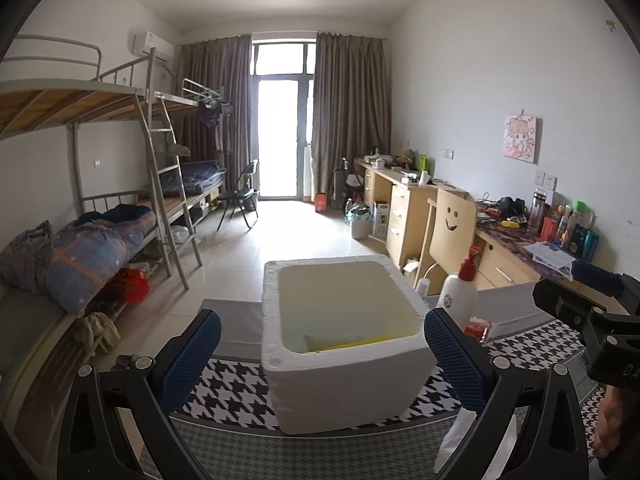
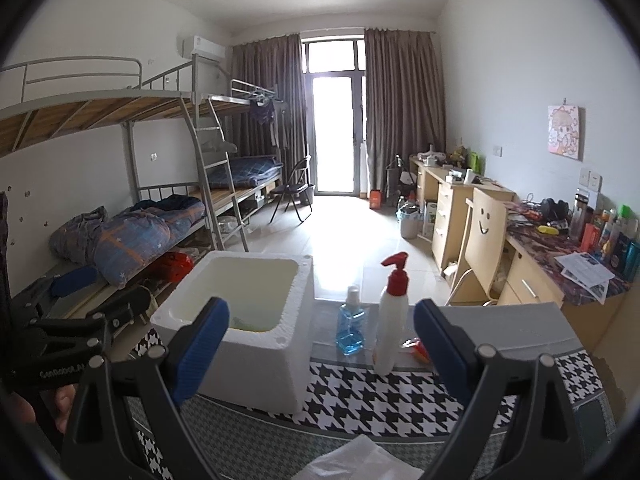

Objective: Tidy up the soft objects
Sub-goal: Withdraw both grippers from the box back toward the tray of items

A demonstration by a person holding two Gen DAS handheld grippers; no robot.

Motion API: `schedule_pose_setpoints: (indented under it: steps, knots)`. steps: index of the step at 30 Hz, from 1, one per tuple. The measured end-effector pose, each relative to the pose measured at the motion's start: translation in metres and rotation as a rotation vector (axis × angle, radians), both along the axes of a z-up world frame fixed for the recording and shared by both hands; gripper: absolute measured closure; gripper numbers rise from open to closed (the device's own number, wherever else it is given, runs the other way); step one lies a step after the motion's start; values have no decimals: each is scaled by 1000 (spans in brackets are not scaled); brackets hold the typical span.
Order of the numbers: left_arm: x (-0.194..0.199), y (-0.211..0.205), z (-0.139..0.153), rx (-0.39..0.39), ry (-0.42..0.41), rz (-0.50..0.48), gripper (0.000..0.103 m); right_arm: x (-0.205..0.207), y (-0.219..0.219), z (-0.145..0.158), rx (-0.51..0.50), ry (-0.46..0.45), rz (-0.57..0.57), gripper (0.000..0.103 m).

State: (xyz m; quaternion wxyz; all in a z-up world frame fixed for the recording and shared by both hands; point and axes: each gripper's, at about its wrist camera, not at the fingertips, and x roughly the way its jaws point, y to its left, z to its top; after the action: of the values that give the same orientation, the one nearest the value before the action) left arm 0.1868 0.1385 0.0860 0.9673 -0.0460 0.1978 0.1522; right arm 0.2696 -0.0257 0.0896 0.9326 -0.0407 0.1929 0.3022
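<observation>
A white foam box (image 1: pixel 344 376) stands open on the houndstooth cloth (image 1: pixel 232 384); a yellow and green soft item (image 1: pixel 340 343) lies at its bottom. My left gripper (image 1: pixel 322 354) is open and empty, its fingers either side of the box. The box also shows in the right wrist view (image 2: pixel 256 356), left of centre. My right gripper (image 2: pixel 322 344) is open and empty, pointing at the bottles. A white plastic wrapper (image 2: pixel 360 460) lies on the cloth just below it, and also shows in the left wrist view (image 1: pixel 460 440).
A white spray bottle with red trigger (image 2: pixel 392 320), a blue liquid bottle (image 2: pixel 352 326) and a small red packet (image 2: pixel 418 346) stand right of the box. A smiley-back chair (image 2: pixel 486 248), cluttered desks (image 2: pixel 560 276) and bunk beds (image 2: pixel 120 220) surround the floor.
</observation>
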Motion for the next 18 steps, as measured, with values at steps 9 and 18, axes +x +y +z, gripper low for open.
schedule_pose_setpoints:
  steps: [9, 18]
  knots:
    - [-4, -19, -1, 3, -12, -39, 1, -11, -24, -1, 16, -19, -18, 7]
    - [-11, -38, -5, 1, -27, -81, 1, -24, -40, -2, 23, -44, -27, 7]
